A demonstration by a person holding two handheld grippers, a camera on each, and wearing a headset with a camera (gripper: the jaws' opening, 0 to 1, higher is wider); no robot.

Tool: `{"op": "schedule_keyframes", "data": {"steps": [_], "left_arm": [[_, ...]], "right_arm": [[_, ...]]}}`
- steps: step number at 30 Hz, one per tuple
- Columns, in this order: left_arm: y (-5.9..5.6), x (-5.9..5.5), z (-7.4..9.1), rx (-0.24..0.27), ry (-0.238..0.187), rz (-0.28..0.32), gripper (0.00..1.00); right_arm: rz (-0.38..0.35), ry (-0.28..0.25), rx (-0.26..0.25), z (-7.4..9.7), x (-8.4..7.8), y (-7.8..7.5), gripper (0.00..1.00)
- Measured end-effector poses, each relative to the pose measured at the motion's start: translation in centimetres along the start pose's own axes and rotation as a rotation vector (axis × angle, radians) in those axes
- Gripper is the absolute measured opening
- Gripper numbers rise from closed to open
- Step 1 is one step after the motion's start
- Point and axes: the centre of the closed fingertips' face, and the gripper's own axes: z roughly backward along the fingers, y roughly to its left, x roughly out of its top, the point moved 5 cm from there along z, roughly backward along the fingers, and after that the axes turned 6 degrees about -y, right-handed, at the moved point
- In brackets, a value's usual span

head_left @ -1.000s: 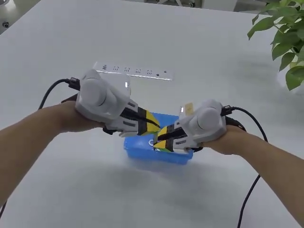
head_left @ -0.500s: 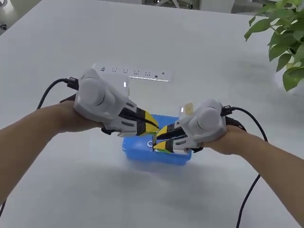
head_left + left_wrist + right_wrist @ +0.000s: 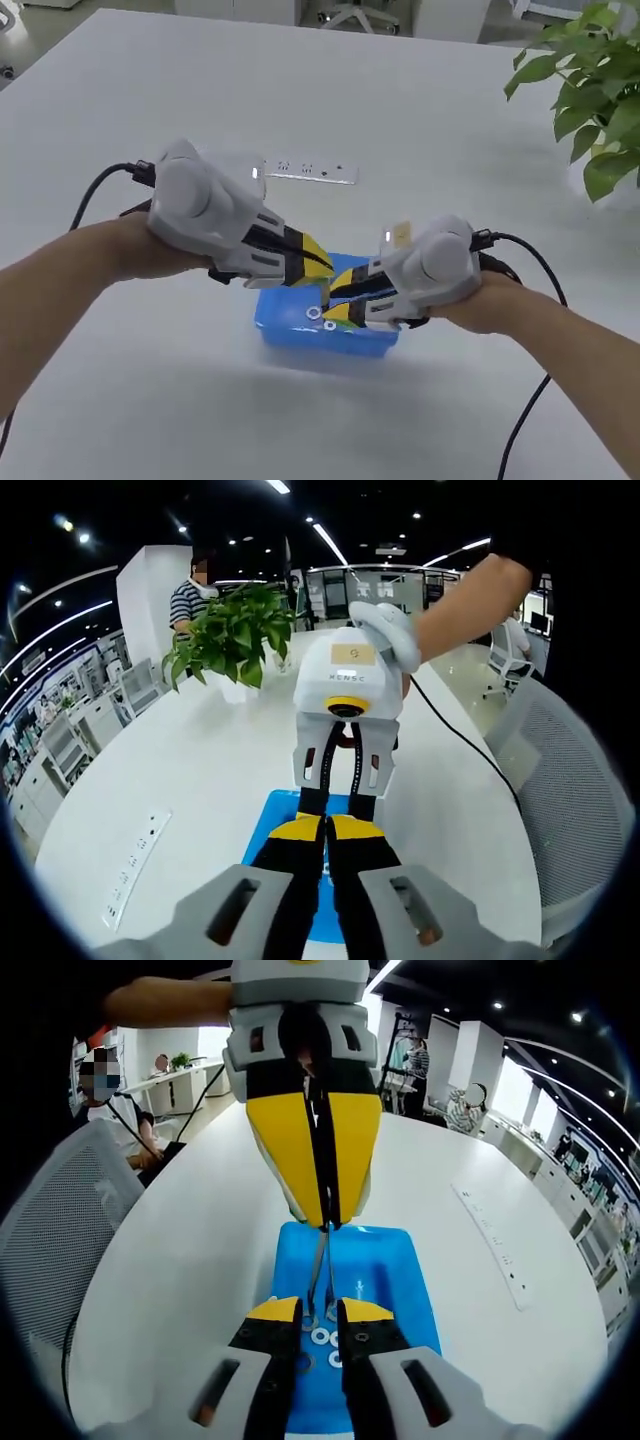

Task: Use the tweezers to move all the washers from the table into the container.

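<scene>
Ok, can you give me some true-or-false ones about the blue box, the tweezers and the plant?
1. The container is blue. True.
2. Some washers lie inside the container. True.
3. The tweezers lie flat on the table. False: the left gripper holds the tweezers, and their tips point down into the container.
4. The plant grows inside the container. False: the plant stands in a white pot on the table, well apart from the container.
5. A power strip lies on the table. True.
</scene>
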Motion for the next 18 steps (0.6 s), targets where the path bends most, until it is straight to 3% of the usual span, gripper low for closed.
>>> {"op": "schedule_keyframes", "data": {"steps": [18], "left_arm": [[-1.5,2.4,1.2,-0.035,-0.029,-0.012,0.05]], "right_arm": [[0.004,-0.055,-0.016,1.5,1.9,1.5,0.12]]}}
